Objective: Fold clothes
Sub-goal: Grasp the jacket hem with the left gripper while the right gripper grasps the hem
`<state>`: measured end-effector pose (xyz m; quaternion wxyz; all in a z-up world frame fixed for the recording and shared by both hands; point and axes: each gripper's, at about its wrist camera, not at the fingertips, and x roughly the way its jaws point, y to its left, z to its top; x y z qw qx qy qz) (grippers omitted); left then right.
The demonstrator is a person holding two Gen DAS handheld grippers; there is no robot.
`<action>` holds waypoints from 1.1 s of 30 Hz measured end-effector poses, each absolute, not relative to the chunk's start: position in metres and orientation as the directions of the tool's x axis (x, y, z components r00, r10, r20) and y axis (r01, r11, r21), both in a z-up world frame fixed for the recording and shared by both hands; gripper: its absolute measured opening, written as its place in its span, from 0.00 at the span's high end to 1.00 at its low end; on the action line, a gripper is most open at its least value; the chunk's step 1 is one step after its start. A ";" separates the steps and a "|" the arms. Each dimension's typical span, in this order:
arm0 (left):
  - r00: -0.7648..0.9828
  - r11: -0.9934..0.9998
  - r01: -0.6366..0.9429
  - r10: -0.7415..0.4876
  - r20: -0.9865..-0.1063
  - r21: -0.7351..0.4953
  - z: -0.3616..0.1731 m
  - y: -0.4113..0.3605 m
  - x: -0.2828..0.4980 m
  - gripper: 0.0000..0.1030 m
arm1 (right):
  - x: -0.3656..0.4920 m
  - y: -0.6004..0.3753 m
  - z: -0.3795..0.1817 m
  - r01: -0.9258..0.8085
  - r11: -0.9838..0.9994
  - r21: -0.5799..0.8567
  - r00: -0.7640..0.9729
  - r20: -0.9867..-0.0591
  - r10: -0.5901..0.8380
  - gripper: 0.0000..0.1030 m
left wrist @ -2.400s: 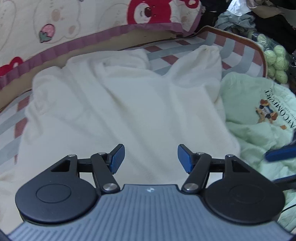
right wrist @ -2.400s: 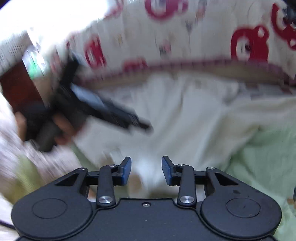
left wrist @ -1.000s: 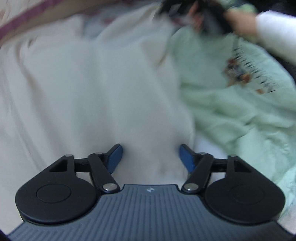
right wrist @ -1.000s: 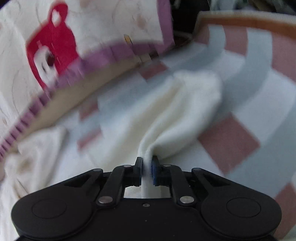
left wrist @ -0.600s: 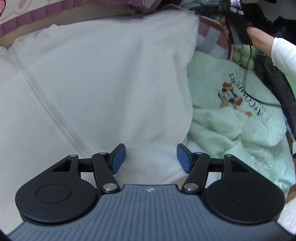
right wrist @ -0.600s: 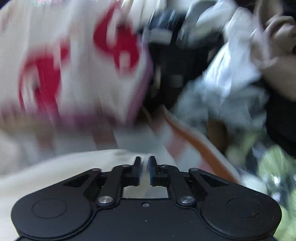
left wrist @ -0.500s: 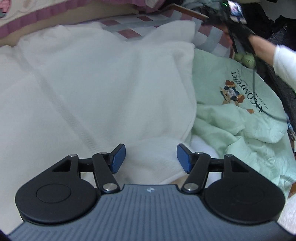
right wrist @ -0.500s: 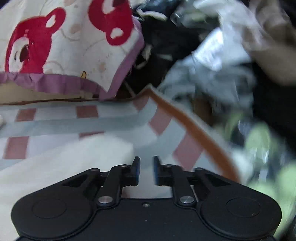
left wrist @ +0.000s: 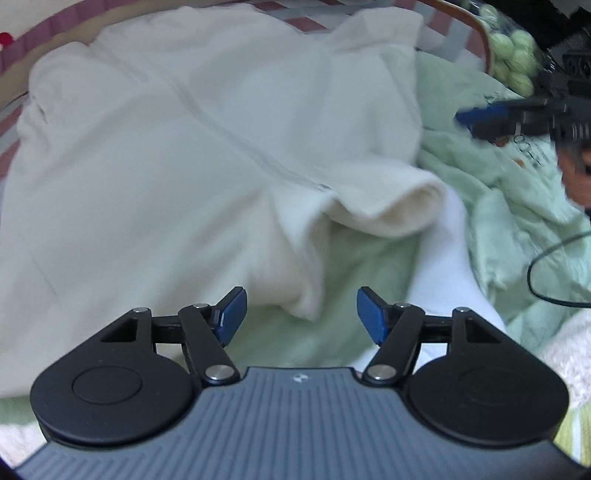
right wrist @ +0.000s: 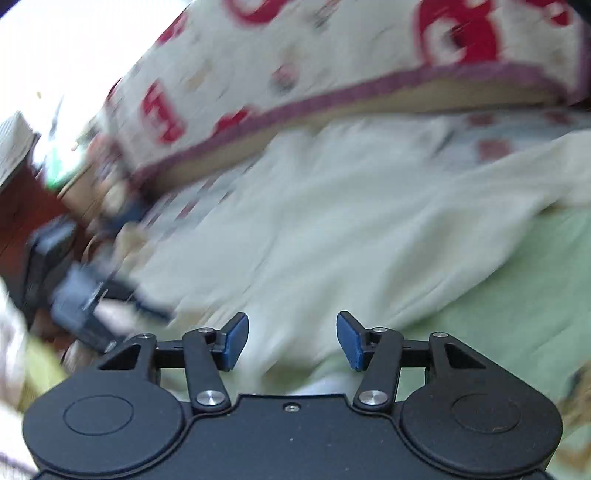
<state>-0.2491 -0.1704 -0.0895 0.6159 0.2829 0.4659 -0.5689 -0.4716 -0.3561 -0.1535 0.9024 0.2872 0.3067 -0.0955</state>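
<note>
A cream fleece garment (left wrist: 177,155) lies spread over the bed, its near cuff or hem corner (left wrist: 391,206) folded up and showing the opening. My left gripper (left wrist: 301,317) hovers open just short of that near edge, nothing between its fingers. In the right wrist view, which is blurred, the same cream garment (right wrist: 332,229) fills the middle and my right gripper (right wrist: 291,339) is open above its near edge, holding nothing. The right gripper also shows in the left wrist view at the far right (left wrist: 517,118), held by a hand.
A pale green printed garment (left wrist: 517,206) lies to the right and under the cream one. A bear-print quilt with purple trim (right wrist: 332,74) borders the far side. A checked mat (left wrist: 447,33), green balls (left wrist: 513,55) and a black cable (left wrist: 546,266) sit at the right.
The right gripper has let go of the cream sleeve, opened, and swung back over the garment. The left gripper has pulled back, so the near edge and green cloth now show.
</note>
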 end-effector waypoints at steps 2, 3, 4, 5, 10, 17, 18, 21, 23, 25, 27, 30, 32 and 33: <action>-0.080 0.205 0.961 -0.431 -0.899 -0.184 -0.096 -0.171 -0.253 0.37 | -0.463 -0.330 -0.162 0.306 0.825 0.476 0.782 -0.620 0.068 0.43; -0.078 0.226 0.955 -0.432 -0.898 -0.192 -0.099 -0.173 -0.253 0.37 | -0.455 -0.325 -0.167 0.320 0.825 0.466 0.764 -0.642 0.066 0.43; -0.076 0.247 0.948 -0.434 -0.898 -0.200 -0.102 -0.176 -0.252 0.37 | -0.448 -0.321 -0.173 0.335 0.825 0.455 0.745 -0.664 0.064 0.43; -0.079 0.276 0.936 -0.438 -0.895 -0.217 -0.105 -0.180 -0.250 0.37 | -0.440 -0.317 -0.178 0.349 0.826 0.442 0.725 -0.686 0.060 0.43; -0.007 0.418 0.888 -0.404 -0.915 -0.191 -0.128 -0.198 -0.239 0.36 | -0.408 -0.314 -0.191 0.437 0.837 0.328 0.654 -0.755 -0.046 0.81; 0.126 0.547 0.825 -0.420 -0.899 -0.140 -0.125 -0.197 -0.228 0.36 | -0.406 -0.352 -0.147 0.472 0.805 0.360 0.771 -0.611 -0.179 0.91; 0.119 0.566 0.809 -0.420 -0.900 -0.157 -0.126 -0.196 -0.226 0.36 | -0.400 -0.353 -0.146 0.479 0.813 0.331 0.762 -0.616 -0.199 0.91; 0.049 0.598 0.773 -0.391 -0.919 -0.213 -0.137 -0.195 -0.223 0.32 | -0.387 -0.359 -0.146 0.494 0.819 0.294 0.751 -0.618 -0.232 0.91; -0.023 0.621 0.735 -0.379 -0.925 -0.273 -0.147 -0.190 -0.223 0.32 | -0.385 -0.366 -0.144 0.504 0.810 0.300 0.752 -0.613 -0.241 0.91; -0.069 0.640 0.693 -0.401 -0.914 -0.333 -0.156 -0.185 -0.223 0.32 | -0.388 -0.373 -0.144 0.510 0.792 0.334 0.758 -0.609 -0.232 0.91; -0.073 0.653 0.663 -0.432 -0.899 -0.368 -0.158 -0.180 -0.221 0.49 | -0.389 -0.378 -0.146 0.513 0.774 0.371 0.765 -0.606 -0.217 0.91; 0.024 0.667 0.659 -0.481 -0.876 -0.347 -0.143 -0.171 -0.216 0.88 | -0.383 -0.380 -0.150 0.506 0.772 0.386 0.765 -0.614 -0.195 0.91; 0.142 0.643 0.726 -0.489 -0.861 -0.245 -0.116 -0.166 -0.224 0.91 | -0.392 -0.377 -0.146 0.469 0.793 0.389 0.771 -0.619 -0.152 0.91; 0.202 0.624 0.760 -0.494 -0.845 -0.183 -0.100 -0.163 -0.229 0.91 | -0.398 -0.374 -0.142 0.441 0.805 0.396 0.774 -0.623 -0.118 0.91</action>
